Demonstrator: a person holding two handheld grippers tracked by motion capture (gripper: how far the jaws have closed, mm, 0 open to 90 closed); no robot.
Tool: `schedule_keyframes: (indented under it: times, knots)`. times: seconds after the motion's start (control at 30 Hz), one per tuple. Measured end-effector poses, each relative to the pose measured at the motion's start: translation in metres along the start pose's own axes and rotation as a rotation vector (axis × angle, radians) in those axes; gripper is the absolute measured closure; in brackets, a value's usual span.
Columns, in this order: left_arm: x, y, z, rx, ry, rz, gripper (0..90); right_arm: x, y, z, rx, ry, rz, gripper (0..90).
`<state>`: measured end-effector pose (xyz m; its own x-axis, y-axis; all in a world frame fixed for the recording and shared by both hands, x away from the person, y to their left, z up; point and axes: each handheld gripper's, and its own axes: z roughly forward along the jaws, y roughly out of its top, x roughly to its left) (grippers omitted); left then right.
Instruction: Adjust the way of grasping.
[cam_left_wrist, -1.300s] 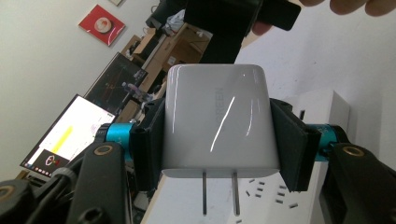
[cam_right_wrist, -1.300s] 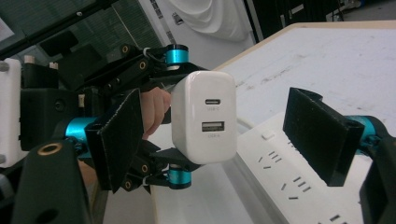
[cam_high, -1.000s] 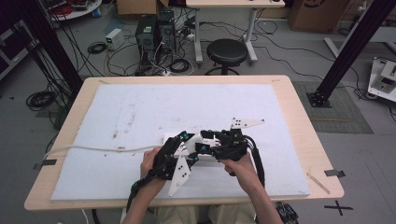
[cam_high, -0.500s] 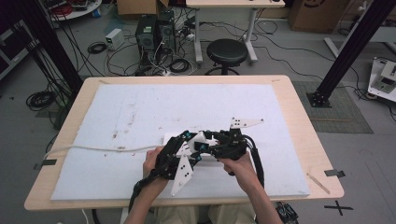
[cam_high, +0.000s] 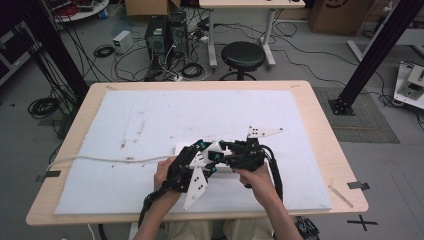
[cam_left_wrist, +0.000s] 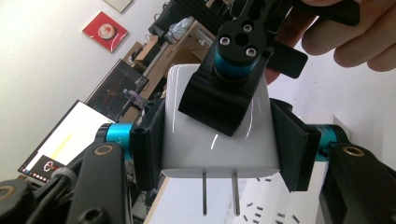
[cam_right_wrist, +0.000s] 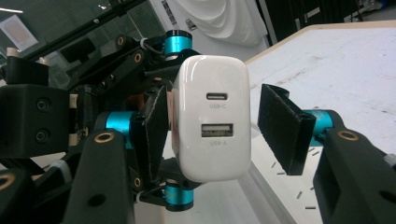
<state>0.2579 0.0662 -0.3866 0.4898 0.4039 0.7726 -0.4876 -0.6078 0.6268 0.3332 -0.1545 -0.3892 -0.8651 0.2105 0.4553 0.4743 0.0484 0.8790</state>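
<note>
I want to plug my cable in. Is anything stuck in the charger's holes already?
No, both are empty. The charger shows its USB-C port and USB-A port bare, no cable in either.

On the white charger (cam_right_wrist: 212, 116) we read "USB-C" printed just under its small upper port and "USB-A" just under the larger port below it, and no other lettering is legible to us.

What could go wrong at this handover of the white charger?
The left gripper clamps the charger by its glossy sides, prongs exposed; it could slip or twist. The right gripper stands open around it, one pad touching and the other apart, so closing may push it sideways.
</note>
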Motion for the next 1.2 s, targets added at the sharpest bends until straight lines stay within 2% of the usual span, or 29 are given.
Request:
schedule_keyframes:
  times: [0.33, 0.73, 0.77, 1.2]
  knots:
    - [-0.0018, 0.0012, 0.0005, -0.009, -0.007, 0.0, 42.4, 0.0014, -0.0012, 0.0028, 0.011, 0.007, -0.007, 48.9]
    - [-0.0013, 0.0003, -0.0002, -0.009, -0.01, -0.001, 42.4, 0.0015, -0.0018, 0.0036, 0.005, 0.031, -0.014, 58.8]
    - [-0.0015, 0.0002, -0.0002, -0.01, -0.009, -0.001, 42.4, 0.001, -0.0021, 0.0027, -0.001, 0.03, -0.015, 62.1]
    - [-0.0019, 0.0004, 0.0009, 0.0, -0.01, 0.013, 42.4, -0.0001, -0.0031, 0.002, 0.0, 0.025, -0.005, 62.8]
